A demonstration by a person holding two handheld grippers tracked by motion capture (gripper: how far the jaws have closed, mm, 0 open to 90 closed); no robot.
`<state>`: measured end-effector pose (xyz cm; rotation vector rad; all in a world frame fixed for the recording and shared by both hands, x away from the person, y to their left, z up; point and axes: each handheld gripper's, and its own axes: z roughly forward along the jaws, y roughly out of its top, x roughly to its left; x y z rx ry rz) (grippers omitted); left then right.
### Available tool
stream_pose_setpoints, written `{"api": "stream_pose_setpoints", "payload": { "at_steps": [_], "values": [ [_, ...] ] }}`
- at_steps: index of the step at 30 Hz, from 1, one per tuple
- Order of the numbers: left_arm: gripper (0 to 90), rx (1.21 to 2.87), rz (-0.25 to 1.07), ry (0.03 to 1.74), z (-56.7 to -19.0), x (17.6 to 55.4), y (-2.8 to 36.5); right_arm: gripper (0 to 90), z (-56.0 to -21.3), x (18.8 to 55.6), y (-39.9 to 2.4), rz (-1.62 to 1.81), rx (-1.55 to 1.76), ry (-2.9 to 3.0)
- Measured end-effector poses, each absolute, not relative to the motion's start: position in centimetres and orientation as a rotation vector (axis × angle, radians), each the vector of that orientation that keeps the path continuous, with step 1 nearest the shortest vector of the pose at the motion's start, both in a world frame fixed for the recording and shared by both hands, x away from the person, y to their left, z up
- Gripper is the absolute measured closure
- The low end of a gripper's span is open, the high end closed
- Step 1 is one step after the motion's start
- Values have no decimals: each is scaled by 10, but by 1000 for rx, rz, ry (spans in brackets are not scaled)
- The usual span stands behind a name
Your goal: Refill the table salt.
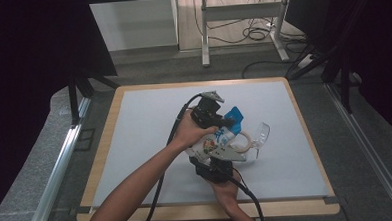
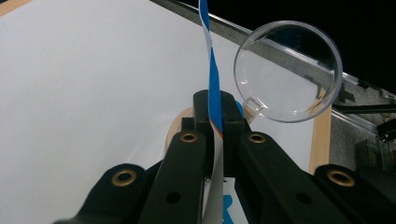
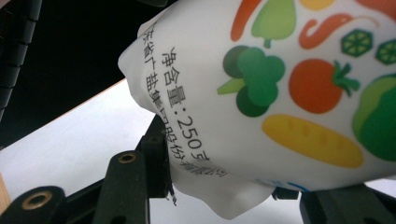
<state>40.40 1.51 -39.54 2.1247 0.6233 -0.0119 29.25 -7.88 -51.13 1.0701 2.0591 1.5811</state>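
- The printed bag (image 1: 216, 145) sits in mid-air above the grey mat (image 1: 135, 143), just on the person's side of the clear stemmed glass (image 1: 259, 136), and both grippers have it.
- Left gripper (image 1: 228, 121) is clamped right down on the bag's blue top edge (image 2: 213, 74); in the left gripper view the flat strip runs up between the two black jaws, pinched thin.
- Right gripper (image 1: 217, 164) comes in from the side away from the glass and grips the bag's bulging lower end; the right gripper view shows the vegetable-printed bag (image 3: 289, 93) bulging between jaws held half apart, closed on its body.
- Key relation: the bag's long axis runs from the right gripper's jaws up and away toward the left gripper, slanting toward the glass, with the blue top end pointing at it.
- The glass lies tipped on its side on the mat, its open round mouth (image 2: 287, 70) facing the left gripper and just beyond those jaws.
- A pale wooden ring (image 1: 243, 140) lies between bag and glass, touching or nearly so; I cannot tell which.
- The left hand is the nearer one to the glass, so my read is that any tearing or pouring move hinges on that top-edge pinch.
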Motion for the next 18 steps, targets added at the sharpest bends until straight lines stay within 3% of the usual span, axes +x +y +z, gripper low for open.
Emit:
{"api": "stream_pose_setpoints", "payload": {
  "at_steps": [18],
  "values": [
    [899,2127,-19,629,-394,405,14,528,-510,294,-80,1576,1058,2060]
  ]
}}
